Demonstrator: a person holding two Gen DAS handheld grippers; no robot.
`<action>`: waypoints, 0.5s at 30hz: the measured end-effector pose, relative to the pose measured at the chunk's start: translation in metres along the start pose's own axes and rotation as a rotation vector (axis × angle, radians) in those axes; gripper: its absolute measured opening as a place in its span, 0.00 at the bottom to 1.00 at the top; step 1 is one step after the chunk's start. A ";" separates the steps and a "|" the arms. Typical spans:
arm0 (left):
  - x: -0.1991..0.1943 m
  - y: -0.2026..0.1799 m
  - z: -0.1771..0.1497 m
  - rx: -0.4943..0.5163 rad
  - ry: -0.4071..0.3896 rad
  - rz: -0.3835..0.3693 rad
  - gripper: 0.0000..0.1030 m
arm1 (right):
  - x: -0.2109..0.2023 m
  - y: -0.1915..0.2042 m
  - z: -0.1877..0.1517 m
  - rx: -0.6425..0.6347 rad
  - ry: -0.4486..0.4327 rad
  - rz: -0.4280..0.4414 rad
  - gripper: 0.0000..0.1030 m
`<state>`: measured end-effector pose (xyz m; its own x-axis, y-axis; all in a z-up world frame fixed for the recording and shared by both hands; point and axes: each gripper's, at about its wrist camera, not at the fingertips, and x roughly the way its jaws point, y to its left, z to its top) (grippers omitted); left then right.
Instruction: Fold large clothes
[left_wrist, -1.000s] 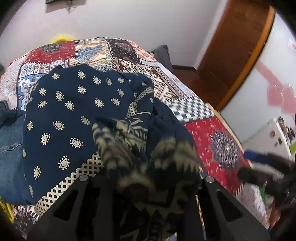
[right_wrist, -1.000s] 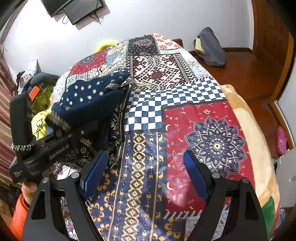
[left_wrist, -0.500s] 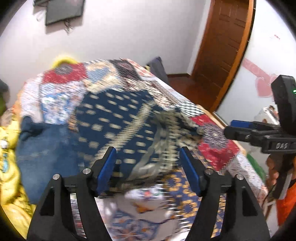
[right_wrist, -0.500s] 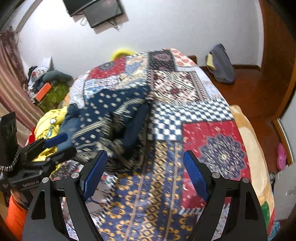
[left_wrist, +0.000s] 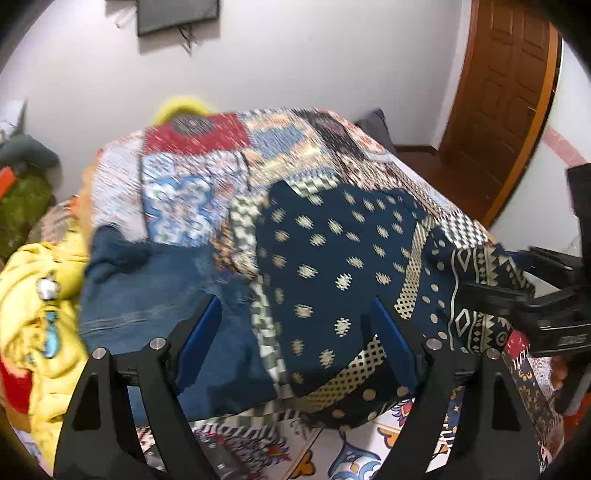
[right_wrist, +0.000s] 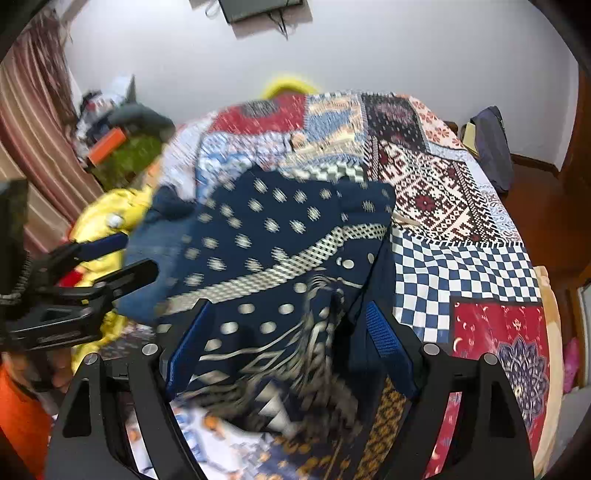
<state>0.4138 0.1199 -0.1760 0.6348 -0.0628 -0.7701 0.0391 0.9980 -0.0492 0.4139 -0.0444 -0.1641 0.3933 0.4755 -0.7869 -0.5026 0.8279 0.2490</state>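
A large navy garment with cream dots and patterned borders (left_wrist: 332, 266) lies folded on the patchwork bed quilt (left_wrist: 192, 192). My left gripper (left_wrist: 294, 306) hovers over its near edge. Its jaws are opening and the blue pads touch nothing. In the right wrist view the same garment (right_wrist: 266, 240) spreads under my right gripper (right_wrist: 287, 306), which is open above the bunched, patterned near end without pinching it. Each gripper shows in the other's view: the right gripper (left_wrist: 491, 271) at the garment's right end, the left gripper (right_wrist: 140, 253) at its left side.
A blue denim piece (left_wrist: 147, 295) lies left of the navy garment, with a yellow garment (left_wrist: 37, 314) beyond it at the bed's left edge. The quilt (right_wrist: 461, 266) stretches to the right. A dark bag (right_wrist: 491, 147) rests on the wooden floor, and a door (left_wrist: 506, 92) stands beyond.
My left gripper let go of the navy garment's patterned end, opened wide and drew back and up. My right gripper swung left from bare quilt to over the garment's near end.
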 end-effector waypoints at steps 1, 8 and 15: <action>0.007 -0.003 -0.002 0.011 0.013 -0.002 0.80 | 0.007 -0.003 -0.001 -0.002 0.013 -0.018 0.79; 0.023 -0.006 -0.029 0.007 0.005 0.028 0.96 | 0.036 -0.046 -0.027 0.117 0.100 0.016 0.79; -0.001 0.000 -0.052 0.028 0.023 0.032 0.96 | 0.005 -0.075 -0.053 0.177 0.071 0.055 0.79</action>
<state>0.3732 0.1198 -0.2082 0.6184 -0.0303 -0.7853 0.0408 0.9991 -0.0064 0.4125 -0.1195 -0.2171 0.3102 0.5044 -0.8058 -0.3761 0.8436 0.3833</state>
